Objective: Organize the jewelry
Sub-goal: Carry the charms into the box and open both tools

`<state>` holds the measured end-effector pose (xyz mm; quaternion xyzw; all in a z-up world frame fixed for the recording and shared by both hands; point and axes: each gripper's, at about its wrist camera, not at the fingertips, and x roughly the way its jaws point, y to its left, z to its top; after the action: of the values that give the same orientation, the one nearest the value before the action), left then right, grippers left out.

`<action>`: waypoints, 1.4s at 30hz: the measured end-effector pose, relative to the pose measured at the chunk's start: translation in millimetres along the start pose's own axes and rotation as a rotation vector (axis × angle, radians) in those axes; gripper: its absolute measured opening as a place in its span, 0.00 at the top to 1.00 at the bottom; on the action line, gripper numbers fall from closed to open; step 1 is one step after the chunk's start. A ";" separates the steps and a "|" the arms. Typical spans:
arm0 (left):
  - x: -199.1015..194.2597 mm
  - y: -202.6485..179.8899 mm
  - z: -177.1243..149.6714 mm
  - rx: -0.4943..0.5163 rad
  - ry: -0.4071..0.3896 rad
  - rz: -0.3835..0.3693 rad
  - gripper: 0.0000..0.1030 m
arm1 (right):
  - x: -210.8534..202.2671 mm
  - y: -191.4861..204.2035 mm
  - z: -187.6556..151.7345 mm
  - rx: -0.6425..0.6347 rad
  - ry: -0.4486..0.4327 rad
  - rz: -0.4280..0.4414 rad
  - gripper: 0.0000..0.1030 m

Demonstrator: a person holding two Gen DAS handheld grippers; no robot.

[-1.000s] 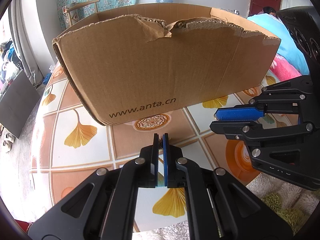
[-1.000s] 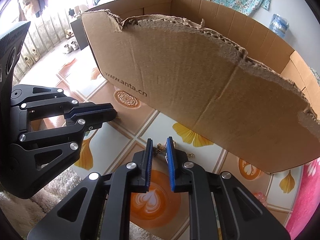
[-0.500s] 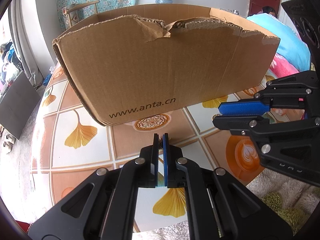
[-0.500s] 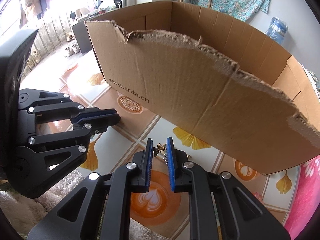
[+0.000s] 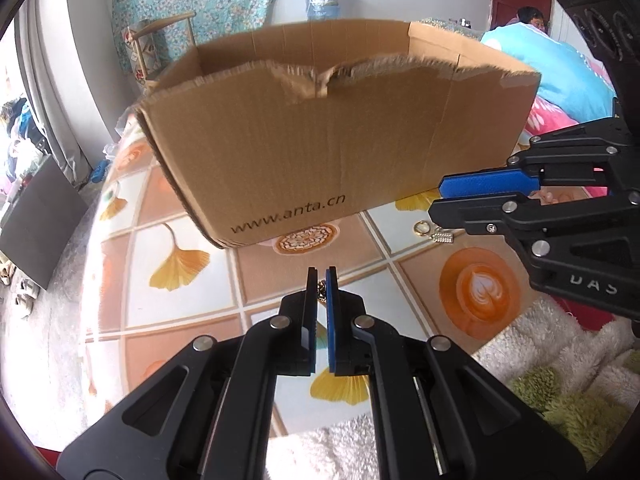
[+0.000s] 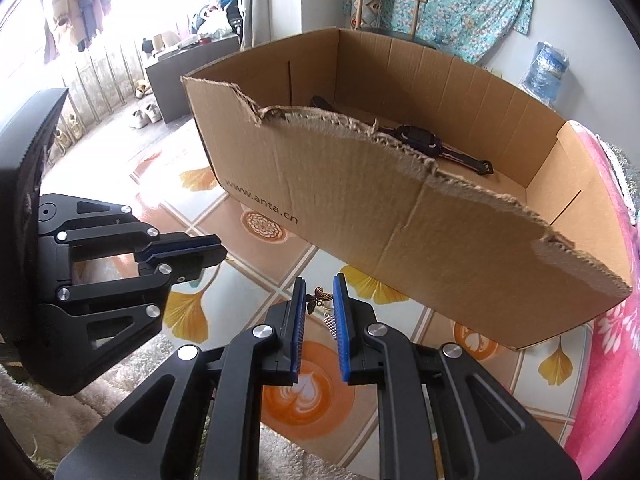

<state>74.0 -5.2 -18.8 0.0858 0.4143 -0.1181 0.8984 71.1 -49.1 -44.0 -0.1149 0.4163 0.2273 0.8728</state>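
Observation:
My left gripper is shut on a small gold chain piece, held above the patterned tabletop in front of the cardboard box. My right gripper is shut on a bronze butterfly piece with a small comb-like part hanging below, raised in front of the box's torn front wall. In the left wrist view the right gripper sits at the right. A gold ring and a small silver comb clip lie on the table below it. Dark strap-like items lie inside the box.
The table has a tiled ginkgo and coffee pattern. A fluffy white-green rug lies at the near edge. Pink and blue bedding is at the right. A chair and water jug stand behind the box.
Both grippers have risen, so the box top and inside now show. The right gripper lifted the butterfly piece off the table, uncovering the ring and clip.

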 end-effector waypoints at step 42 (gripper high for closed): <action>144.0 0.4 211.4 -0.153 0.429 -0.473 0.97 | 86.1 -190.1 169.9 0.089 0.324 0.229 0.86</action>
<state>317.8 -78.5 6.8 -0.0574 0.6101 -0.2711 0.7423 326.7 -122.4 -2.4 -0.0631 0.5712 0.2849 0.7672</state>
